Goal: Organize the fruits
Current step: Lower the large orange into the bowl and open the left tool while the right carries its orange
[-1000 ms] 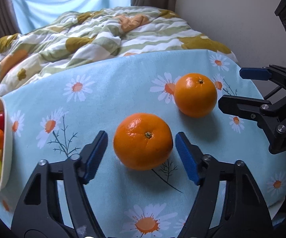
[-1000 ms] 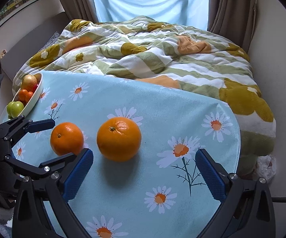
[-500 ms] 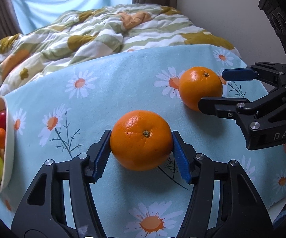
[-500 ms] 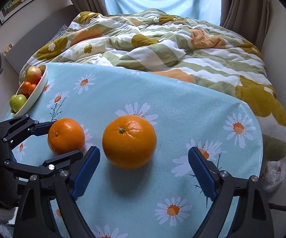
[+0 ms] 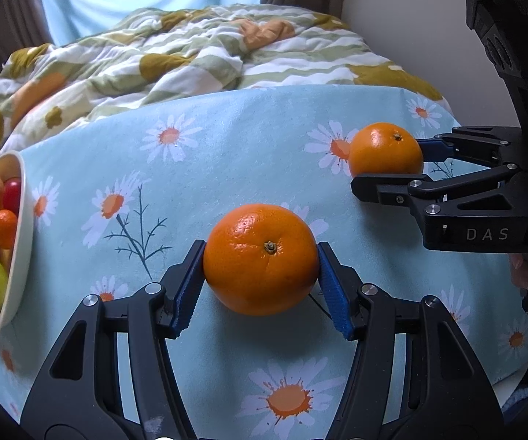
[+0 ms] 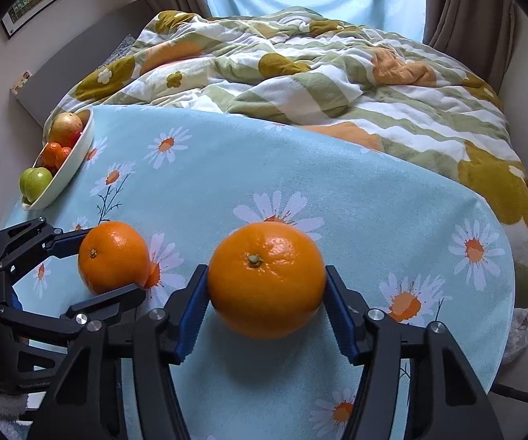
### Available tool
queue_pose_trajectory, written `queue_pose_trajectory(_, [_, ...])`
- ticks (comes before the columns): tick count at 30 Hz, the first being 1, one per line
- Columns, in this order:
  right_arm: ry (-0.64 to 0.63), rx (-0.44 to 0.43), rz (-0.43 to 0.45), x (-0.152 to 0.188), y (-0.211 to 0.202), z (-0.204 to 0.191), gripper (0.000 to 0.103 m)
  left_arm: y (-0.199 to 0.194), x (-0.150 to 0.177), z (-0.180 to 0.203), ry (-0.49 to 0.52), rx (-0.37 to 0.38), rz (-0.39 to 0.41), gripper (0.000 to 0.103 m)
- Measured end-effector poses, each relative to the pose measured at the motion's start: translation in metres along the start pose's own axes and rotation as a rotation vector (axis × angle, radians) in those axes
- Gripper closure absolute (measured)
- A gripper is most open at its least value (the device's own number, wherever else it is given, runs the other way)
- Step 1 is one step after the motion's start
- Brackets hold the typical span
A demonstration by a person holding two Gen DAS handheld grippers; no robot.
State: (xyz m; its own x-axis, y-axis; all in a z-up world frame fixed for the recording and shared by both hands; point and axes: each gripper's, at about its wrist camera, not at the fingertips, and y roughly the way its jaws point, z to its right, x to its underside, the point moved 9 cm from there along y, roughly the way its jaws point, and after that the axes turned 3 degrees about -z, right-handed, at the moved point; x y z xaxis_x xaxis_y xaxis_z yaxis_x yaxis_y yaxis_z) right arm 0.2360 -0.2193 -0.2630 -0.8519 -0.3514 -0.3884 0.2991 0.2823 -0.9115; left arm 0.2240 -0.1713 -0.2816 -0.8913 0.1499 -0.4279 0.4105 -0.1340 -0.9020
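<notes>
Oranges, two, sit on the daisy-print cloth (image 5: 227, 139) covering the desk. Nearest in the left wrist view: left orange (image 5: 261, 259), left gripper (image 5: 262, 288) jaws clamped on its sides. To its right, a little farther: right orange (image 6: 266, 280), right gripper (image 6: 264, 308) jaws, which have just been closing, now pressed against it both sides. Both fruits rest on the cloth, not lifted yet. Far left near the desk edge: bowl (image 6: 77, 157) already holding apples and small citrus. Judgement: grips look centred; lift straight up, keep squeeze steady since round skin can roll out. Carry one at a time to avoid crossing arms. Beyond the desk, a rumpled quilt (image 6: 300, 66).
</notes>
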Motion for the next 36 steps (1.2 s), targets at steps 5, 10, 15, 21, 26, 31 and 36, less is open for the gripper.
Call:
queue_pose_trajectory(5, [-0.013,-0.014,0.001,0.000,-0.007,-0.006,0.048,-0.016,0.004,-0.008,-0.037,-0.001,0.017,0.038])
queue_pose_trajectory(10, [-0.035,-0.017,0.021,-0.005,-0.024,-0.020,0.048,-0.043,0.005,-0.023,-0.085,-0.015,0.049,0.038])
queue_pose_trajectory(15, [-0.062,-0.034,0.044,-0.016,-0.040,-0.046,0.048,-0.076,0.006,-0.045,-0.130,-0.043,0.089,0.038])
queue_pose_trajectory(21, [-0.091,-0.060,0.065,-0.031,-0.055,-0.090,0.048,-0.115,0.009,-0.082,-0.184,-0.061,0.134,0.038])
queue_pose_trajectory(26, [-0.088,-0.087,0.086,-0.047,-0.063,-0.130,0.048,-0.140,0.012,-0.121,-0.210,-0.076,0.156,0.038])
queue_pose_trajectory(31, [-0.094,-0.099,0.091,-0.062,-0.061,-0.168,0.048,-0.152,0.016,-0.160,-0.222,-0.079,0.158,0.038])
queue_pose_trajectory(36, [-0.080,-0.099,0.085,-0.075,-0.051,-0.200,0.048,-0.152,0.020,-0.199,-0.215,-0.070,0.144,0.038])
